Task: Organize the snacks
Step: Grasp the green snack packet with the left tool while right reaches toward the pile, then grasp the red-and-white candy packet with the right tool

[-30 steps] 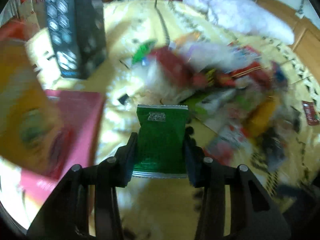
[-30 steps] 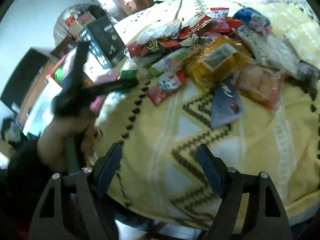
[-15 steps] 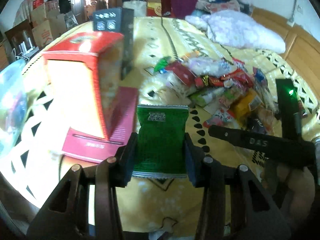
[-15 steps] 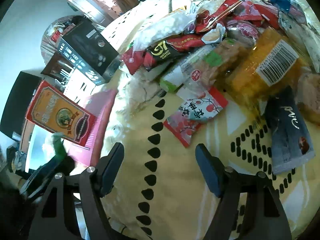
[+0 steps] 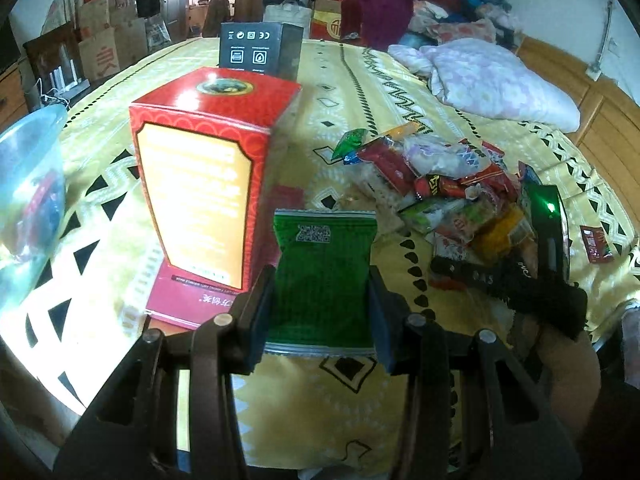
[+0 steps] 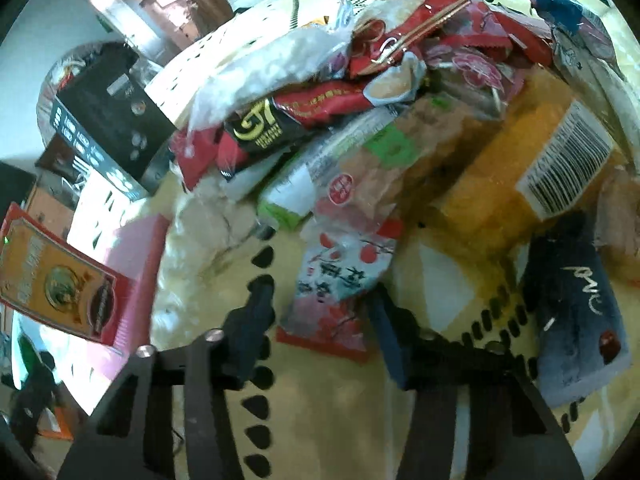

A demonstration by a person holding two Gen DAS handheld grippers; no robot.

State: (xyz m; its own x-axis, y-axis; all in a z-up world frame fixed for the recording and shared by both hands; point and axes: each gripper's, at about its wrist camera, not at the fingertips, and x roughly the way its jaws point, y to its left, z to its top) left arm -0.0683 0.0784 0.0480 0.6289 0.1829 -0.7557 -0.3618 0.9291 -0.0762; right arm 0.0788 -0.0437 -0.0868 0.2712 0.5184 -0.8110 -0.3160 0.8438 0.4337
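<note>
My right gripper (image 6: 324, 320) sits at the near edge of the snack pile (image 6: 384, 112), and the red-and-white packet (image 6: 340, 280) lies straight ahead of it, its near end between the two fingers and its long axis running away from me up toward the pile. The jaws are closing around it; I judge the pads are not yet pressing, since bedspread shows on both sides of the packet's near end. This hand is clearly the nearer one to the pile. My left gripper (image 5: 320, 292) is clamped on a green packet (image 5: 322, 272), held upright off the bed, with the tall red box (image 5: 208, 184) just left of it and the pile well off to its right. The red box stands on a flat pink box (image 5: 180, 300), and a black box (image 5: 260, 50) stands beyond it. A dark blue packet (image 6: 572, 312) lies just right of the red-and-white one. Everything rests on a yellow patterned bedspread (image 5: 360, 392), soft and rumpled, so I expect the packet to sink a little under the fingers. Past the pile lie a white quilt (image 5: 496, 80), heaped clothes and cardboard boxes (image 5: 108, 36).
</note>
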